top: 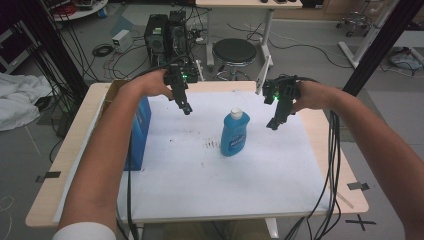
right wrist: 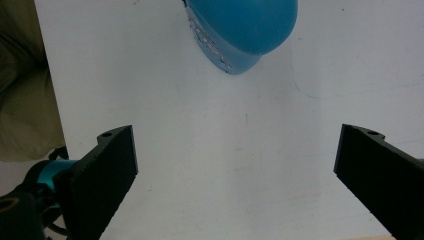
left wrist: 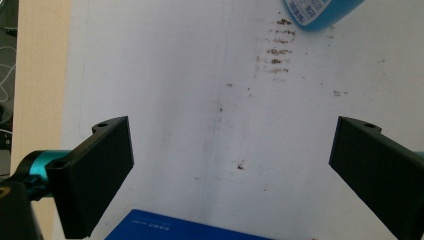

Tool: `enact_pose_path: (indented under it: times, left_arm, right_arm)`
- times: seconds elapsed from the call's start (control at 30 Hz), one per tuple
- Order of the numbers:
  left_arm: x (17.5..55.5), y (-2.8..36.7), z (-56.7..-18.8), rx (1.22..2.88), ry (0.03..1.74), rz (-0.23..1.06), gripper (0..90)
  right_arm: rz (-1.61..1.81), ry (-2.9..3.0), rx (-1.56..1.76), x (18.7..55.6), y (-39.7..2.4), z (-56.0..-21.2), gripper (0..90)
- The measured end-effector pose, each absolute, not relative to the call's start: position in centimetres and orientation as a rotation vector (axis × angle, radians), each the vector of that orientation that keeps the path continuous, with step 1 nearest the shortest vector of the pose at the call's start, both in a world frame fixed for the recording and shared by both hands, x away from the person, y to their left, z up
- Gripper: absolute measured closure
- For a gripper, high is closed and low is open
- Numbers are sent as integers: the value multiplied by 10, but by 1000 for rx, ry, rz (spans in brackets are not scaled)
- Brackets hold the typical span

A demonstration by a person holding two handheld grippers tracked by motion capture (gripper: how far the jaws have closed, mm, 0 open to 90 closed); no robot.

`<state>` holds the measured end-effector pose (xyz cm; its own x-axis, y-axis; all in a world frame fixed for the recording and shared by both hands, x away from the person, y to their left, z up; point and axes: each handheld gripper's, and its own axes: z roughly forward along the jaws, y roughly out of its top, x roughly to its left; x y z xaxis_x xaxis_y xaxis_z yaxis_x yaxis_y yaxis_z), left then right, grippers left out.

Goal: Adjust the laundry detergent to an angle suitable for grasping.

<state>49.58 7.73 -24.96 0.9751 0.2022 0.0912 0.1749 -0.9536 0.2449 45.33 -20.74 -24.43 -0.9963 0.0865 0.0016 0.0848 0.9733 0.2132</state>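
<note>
High view, bottle: I see the blue bottle (top: 235,133) standing upright near the middle of the white mat (top: 200,180), white cap on top.
High view, grippers: my left gripper (top: 187,109) hangs above the mat, left of the bottle; my right gripper (top: 272,123) hangs to its right. Neither touches it.
High view, box: a blue box (top: 139,134) stands at the mat's left edge.
Left gripper view: jaws spread wide, nothing between them; the bottle's base sits at the top edge.
Right gripper view: jaws spread wide, empty; the bottle sits at the top, apart from them.
</note>
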Motion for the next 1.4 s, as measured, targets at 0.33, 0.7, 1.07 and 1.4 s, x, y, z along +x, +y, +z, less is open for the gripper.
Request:
enact_pose_path:
  times: [0.33,0.7,1.07,1.4]
  left_arm:
    - [492,75,-247,2889,277,177,40]
    - [490,75,-246,2885,293,188,39]
    - [490,76,-245,2875,313,204,40]
    - [493,81,-246,2777,384,246,40]
  right_arm:
    - [335,3110,138,451,-210,-243,27]
    - [328,3111,127,450,-210,-243,27]
    - [341,3104,136,450,-212,-243,27]
    - [337,3107,140,450,-213,-243,27]
